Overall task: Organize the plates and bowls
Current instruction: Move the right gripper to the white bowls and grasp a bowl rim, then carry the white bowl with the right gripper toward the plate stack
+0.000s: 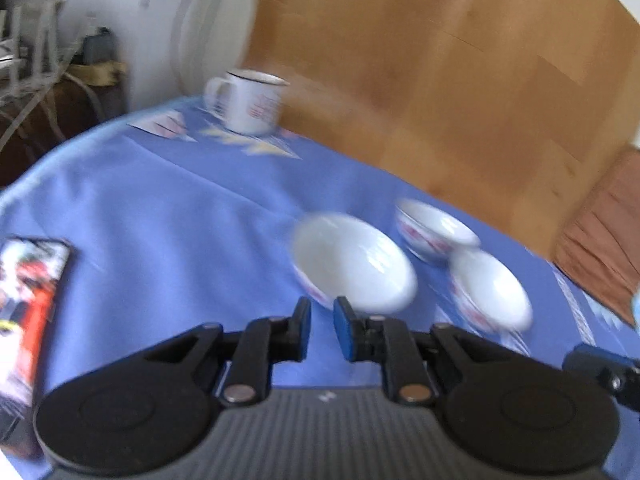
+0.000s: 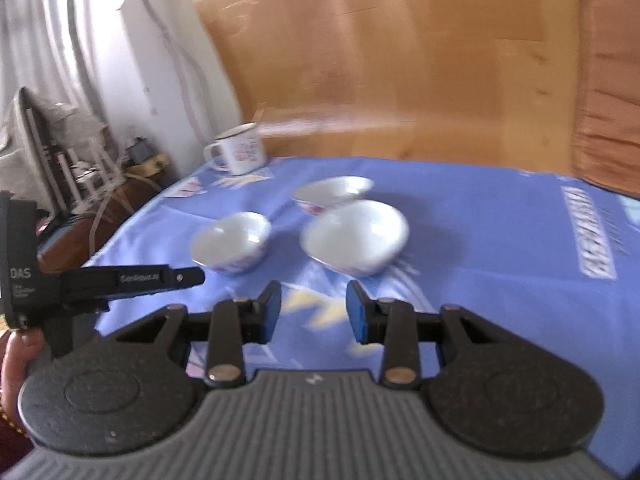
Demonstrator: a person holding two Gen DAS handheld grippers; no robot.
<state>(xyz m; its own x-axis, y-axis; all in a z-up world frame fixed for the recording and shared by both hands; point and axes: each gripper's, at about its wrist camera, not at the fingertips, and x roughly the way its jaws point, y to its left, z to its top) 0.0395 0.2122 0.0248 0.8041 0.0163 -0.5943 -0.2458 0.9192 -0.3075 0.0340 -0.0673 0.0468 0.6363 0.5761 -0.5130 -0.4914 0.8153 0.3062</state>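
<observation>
- Over a blue-clothed bench (image 2: pixel 480 216), the left gripper (image 1: pixel 322 330) hangs with its jaws narrowly parted, empty, just short of the near bowl (image 1: pixel 354 262).
- The right gripper (image 2: pixel 314 312) is spread wide, holding nothing.
- Three white bowls sit close together mid-bench, all seemingly empty: one left (image 2: pixel 232 242), one right (image 2: pixel 356 236), one far (image 2: pixel 332 192).
- Glazed ceramic: likely stiff, slippery, breakable; best pinched at the rim.
- An enamel mug (image 2: pixel 240 154) stands at the far-left corner.

Two low wrist views, shared bowls (image 1: pixel 354 262), table
</observation>
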